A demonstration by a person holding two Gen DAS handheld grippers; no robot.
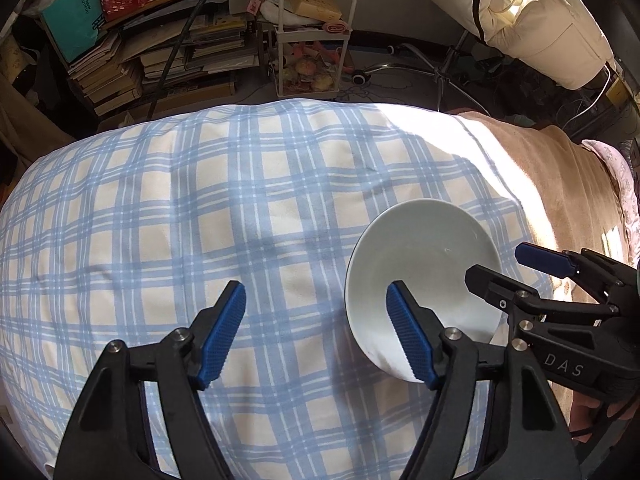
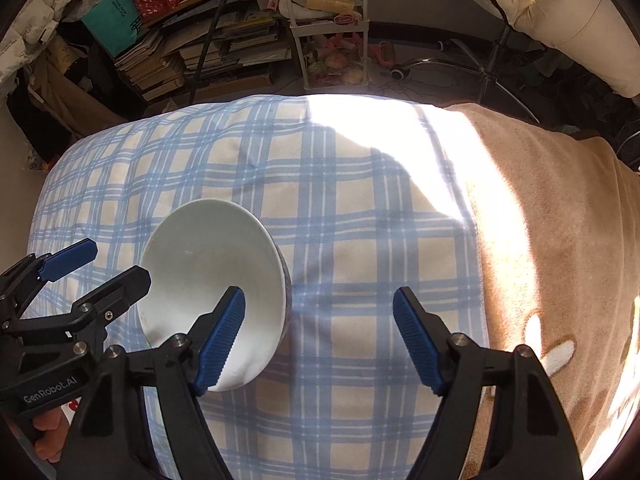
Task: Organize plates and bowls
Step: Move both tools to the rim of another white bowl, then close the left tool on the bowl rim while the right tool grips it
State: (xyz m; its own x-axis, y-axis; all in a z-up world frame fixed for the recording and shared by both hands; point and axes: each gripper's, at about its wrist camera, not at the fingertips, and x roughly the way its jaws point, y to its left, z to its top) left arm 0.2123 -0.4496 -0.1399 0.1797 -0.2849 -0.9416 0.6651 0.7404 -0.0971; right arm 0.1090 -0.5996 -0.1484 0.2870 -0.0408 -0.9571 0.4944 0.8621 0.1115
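Observation:
A white bowl (image 1: 420, 268) sits on the blue plaid cloth, between the two grippers. In the right wrist view the bowl (image 2: 212, 264) lies left of centre. My left gripper (image 1: 316, 336) is open and empty, its right finger over the bowl's near rim. My right gripper (image 2: 320, 340) is open and empty, its left finger in front of the bowl's right edge. The right gripper also shows in the left wrist view (image 1: 504, 268), its fingers spread around the bowl's right side. The left gripper shows in the right wrist view (image 2: 108, 264) by the bowl's left rim.
The plaid cloth (image 1: 200, 220) covers a soft bed-like surface, with a tan blanket (image 2: 560, 240) to the right. Beyond the far edge stand stacked books (image 1: 160, 60), a white rack (image 1: 312, 40) and an office chair base (image 1: 440, 68).

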